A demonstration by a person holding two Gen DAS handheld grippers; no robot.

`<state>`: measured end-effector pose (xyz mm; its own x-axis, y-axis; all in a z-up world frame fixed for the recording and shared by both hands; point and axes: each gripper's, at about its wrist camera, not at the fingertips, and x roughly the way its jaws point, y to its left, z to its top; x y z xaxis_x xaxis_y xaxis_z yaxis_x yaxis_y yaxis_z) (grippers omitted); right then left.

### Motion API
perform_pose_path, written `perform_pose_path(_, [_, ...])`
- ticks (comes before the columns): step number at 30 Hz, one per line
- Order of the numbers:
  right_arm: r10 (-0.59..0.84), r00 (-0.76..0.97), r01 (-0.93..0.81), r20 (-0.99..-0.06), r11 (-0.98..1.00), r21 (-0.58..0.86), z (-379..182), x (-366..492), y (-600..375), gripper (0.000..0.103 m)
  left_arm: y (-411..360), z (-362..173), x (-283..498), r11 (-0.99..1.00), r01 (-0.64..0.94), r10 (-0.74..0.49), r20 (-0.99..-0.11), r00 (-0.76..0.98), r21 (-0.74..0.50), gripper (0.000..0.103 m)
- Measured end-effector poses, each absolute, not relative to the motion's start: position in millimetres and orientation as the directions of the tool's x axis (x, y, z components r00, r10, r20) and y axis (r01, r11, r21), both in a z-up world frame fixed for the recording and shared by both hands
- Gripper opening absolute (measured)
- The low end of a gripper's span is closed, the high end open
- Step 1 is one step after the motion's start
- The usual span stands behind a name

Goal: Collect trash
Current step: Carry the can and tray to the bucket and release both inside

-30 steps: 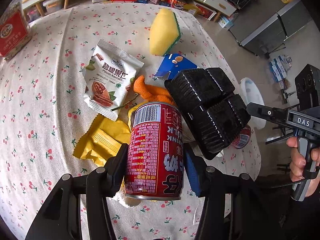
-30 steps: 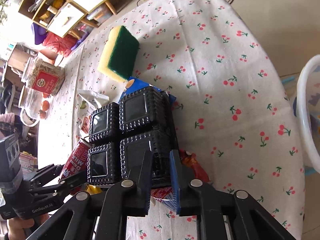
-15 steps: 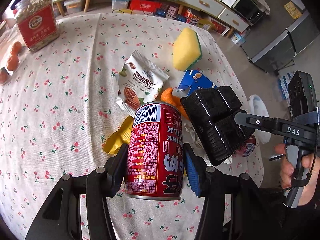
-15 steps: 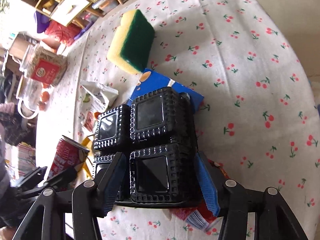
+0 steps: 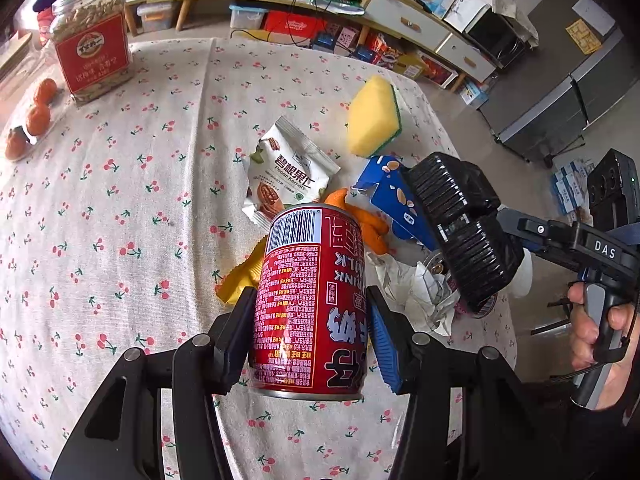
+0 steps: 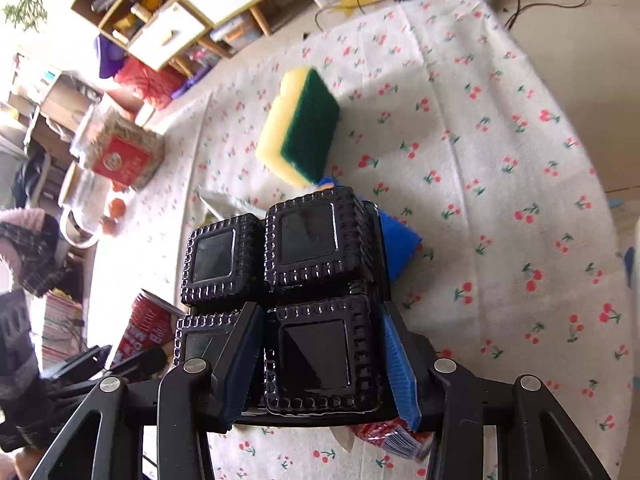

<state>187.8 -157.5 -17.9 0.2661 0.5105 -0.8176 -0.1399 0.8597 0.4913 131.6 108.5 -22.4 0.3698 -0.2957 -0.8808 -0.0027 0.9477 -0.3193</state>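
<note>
My left gripper point(image 5: 312, 340) is shut on a red milk drink can point(image 5: 312, 300) and holds it upside down above the cherry-print tablecloth point(image 5: 120, 208). My right gripper point(image 6: 320, 364) is shut on a black plastic four-cup tray point(image 6: 304, 280), lifted above the trash pile; it also shows in the left wrist view point(image 5: 464, 228). On the cloth lie a white pecan snack bag point(image 5: 288, 172), a blue carton point(image 5: 396, 204), orange peel point(image 5: 360, 220), a yellow wrapper point(image 5: 244, 276) and crumpled paper point(image 5: 412, 288).
A yellow-green sponge point(image 5: 374, 116) lies at the far side of the table. A red-labelled jar point(image 5: 92, 48) and small oranges point(image 5: 38, 112) stand at the far left. Shelves and boxes line the back wall. The table edge drops off at the right.
Both grippers have risen higher above the table with the can and the black tray still held. More of the table shows in the left wrist view.
</note>
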Motion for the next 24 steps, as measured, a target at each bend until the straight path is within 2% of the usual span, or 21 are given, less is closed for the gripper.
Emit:
perform_pose_path(6, [0.458,0.377,-0.048,-0.805,0.878,0.477,5.0,180.5,-224.9,0.051,91.3,-14.2,128.8,0.945,0.027,-0.31,-0.867,0.39,-0.326,0.056])
perform_pose_path(12, [0.29,0.467,0.148,-0.836,0.906,0.396,10.9,170.1,-327.3,0.052,58.2,-5.7,130.2,0.938,0.084,-0.341,-0.854,0.394,-0.336,0.056])
perform_pose_path(16, [0.177,0.462,0.258,-0.869,0.911,0.322,2.0,166.0,-380.2,0.053,27.2,-2.1,135.6,0.932,0.137,-0.363,-0.85,0.382,-0.336,0.056])
perform_pose_path(24, [0.145,0.425,0.346,-0.893,0.886,0.309,-29.4,180.6,-413.1,0.058,-38.4,2.2,153.7,0.924,0.218,-0.375,-0.855,0.359,-0.314,0.056])
